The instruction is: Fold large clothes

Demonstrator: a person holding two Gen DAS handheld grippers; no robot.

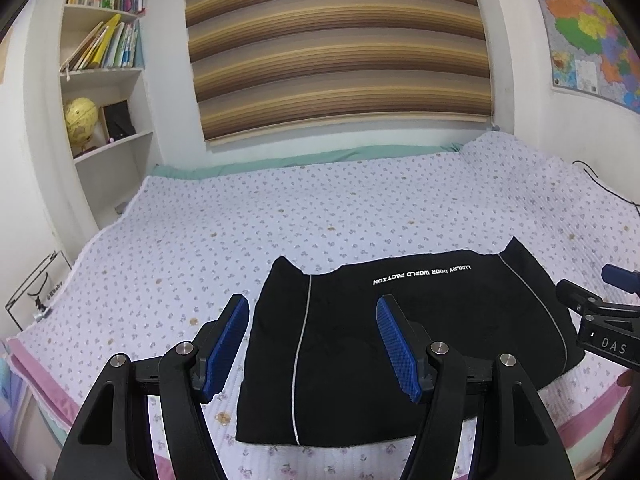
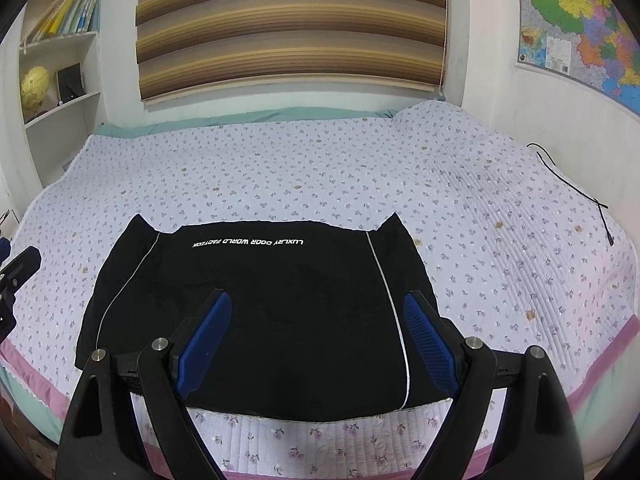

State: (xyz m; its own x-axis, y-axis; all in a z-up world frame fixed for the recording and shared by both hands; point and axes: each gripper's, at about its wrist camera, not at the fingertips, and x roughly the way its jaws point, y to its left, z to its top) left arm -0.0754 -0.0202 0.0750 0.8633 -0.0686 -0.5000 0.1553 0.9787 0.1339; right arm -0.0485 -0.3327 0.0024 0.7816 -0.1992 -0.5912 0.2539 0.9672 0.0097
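Note:
A black garment with thin white piping and upside-down white lettering lies folded into a rough rectangle near the bed's front edge. In the left wrist view my left gripper hovers open over its left part, nothing between the blue pads. My right gripper shows at the right edge, beside the garment's right side. In the right wrist view the same garment fills the middle, and my right gripper hangs open above its near half, holding nothing. The left gripper peeks in at the left edge.
The floral quilt covers the whole bed, with wide bare quilt behind the garment. A black cable lies at the far right of the bed. A bookshelf with a globe stands at the left, a striped blind behind, a map on the right wall.

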